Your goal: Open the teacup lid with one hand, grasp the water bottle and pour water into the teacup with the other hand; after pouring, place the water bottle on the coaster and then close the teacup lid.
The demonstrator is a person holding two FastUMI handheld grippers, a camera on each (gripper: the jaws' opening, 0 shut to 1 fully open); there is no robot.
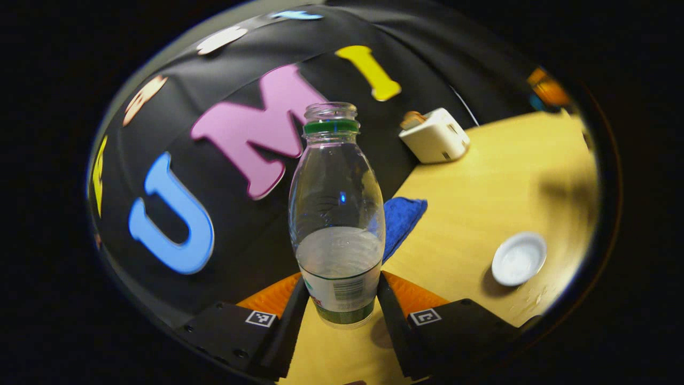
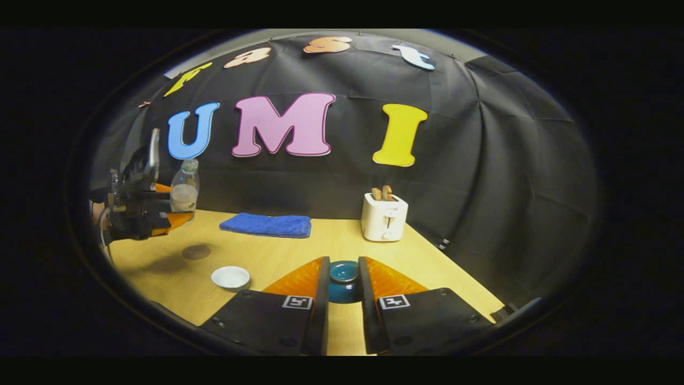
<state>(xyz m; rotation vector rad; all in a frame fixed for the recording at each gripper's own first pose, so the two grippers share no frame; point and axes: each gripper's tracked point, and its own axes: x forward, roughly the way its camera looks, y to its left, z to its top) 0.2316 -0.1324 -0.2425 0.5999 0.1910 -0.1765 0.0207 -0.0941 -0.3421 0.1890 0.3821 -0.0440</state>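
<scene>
Clear plastic catches the light in the left gripper view: the water bottle (image 1: 337, 214), uncapped with a green neck ring and about a third full, stands upright between the fingers of the left hand-held gripper (image 1: 342, 305), which press on its labelled lower part from both sides. Its base looks lifted off the pale wooden surface (image 1: 481, 176). Behind the bottle lies a blue cloth (image 1: 402, 216), farther back a white toaster (image 1: 435, 136), and to the right a small white dish (image 1: 518, 258) with a few drops of water beside it.

In the right gripper view, the left hand-held gripper (image 2: 179, 214) holds the bottle (image 2: 185, 191) at the far left, above the surface (image 2: 278, 256). Below it lies a round dark coaster (image 2: 196, 252), with the white dish (image 2: 230, 277) nearer the camera. The blue cloth (image 2: 266, 224) and toaster (image 2: 383, 216) sit along the back. At the bottom, the right hand-held gripper (image 2: 343, 280) has its fingers narrow around a teal teacup (image 2: 343, 283); whether they press on it I cannot tell.
</scene>
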